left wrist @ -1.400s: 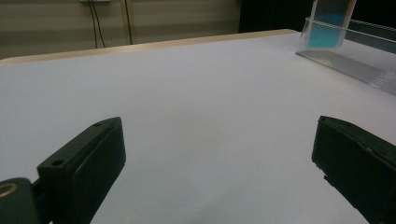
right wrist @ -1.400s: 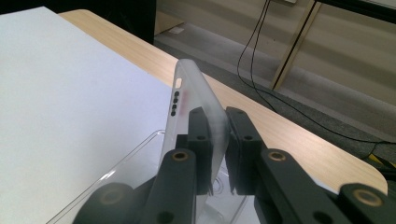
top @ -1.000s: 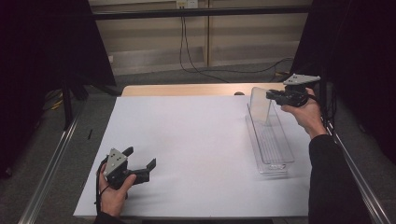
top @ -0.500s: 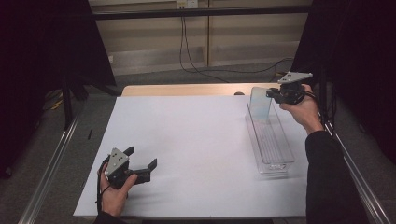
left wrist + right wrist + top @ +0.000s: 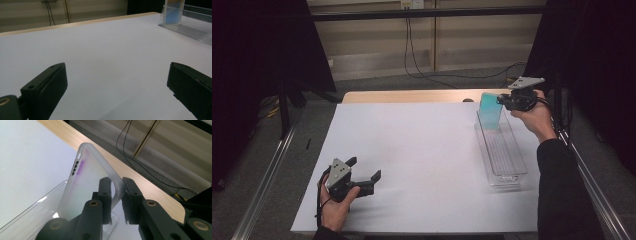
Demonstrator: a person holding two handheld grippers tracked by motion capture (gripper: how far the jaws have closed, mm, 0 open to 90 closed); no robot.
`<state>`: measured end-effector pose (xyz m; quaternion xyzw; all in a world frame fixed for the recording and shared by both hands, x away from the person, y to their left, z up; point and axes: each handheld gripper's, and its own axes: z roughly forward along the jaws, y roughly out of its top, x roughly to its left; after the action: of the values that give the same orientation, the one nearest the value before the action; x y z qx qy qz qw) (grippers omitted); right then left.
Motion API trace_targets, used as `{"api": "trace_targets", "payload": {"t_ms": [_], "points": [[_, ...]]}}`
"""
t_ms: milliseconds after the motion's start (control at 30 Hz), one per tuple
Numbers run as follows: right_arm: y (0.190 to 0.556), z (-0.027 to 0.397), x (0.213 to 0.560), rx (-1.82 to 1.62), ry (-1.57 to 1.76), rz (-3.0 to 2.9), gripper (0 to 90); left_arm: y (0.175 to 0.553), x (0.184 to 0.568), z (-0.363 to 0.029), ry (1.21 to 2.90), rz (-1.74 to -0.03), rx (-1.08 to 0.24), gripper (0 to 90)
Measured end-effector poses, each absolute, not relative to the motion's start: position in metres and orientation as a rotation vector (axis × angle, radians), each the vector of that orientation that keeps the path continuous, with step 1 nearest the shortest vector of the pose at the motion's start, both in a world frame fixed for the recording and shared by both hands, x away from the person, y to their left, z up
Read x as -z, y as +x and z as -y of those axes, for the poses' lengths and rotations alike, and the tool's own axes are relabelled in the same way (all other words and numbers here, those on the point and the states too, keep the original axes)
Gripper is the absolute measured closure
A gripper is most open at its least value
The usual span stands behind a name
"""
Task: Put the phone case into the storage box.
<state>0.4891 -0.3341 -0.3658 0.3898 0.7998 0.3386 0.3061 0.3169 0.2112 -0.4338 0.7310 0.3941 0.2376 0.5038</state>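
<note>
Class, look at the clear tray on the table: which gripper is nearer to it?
Right. The right gripper is at the far end of the clear tray, pinching a phone case; the left gripper rests across the table.

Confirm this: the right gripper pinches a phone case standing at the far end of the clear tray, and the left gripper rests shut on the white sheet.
One thing is wrong: the left gripper is open, not shut; the left gripper view shows its jaws wide apart with nothing between. The rest holds: the right gripper pinches the phone case at the far end of the clear tray.
</note>
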Motion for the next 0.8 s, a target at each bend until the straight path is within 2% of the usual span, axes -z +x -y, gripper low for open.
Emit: {"api": "trace_targets", "payload": {"t_ms": [433, 800], "points": [[0.487, 0.339, 0.363, -0.890, 1.097, -2.168, 77.4, 0.317, 0.434, -0.210, 1.768, -0.945, -0.574, 3.0], [0.492, 0.329, 0.362, -0.747, 1.013, -2.177, 76.3, 0.317, 0.435, -0.207, 1.789, -0.928, -0.571, 3.0]]}}
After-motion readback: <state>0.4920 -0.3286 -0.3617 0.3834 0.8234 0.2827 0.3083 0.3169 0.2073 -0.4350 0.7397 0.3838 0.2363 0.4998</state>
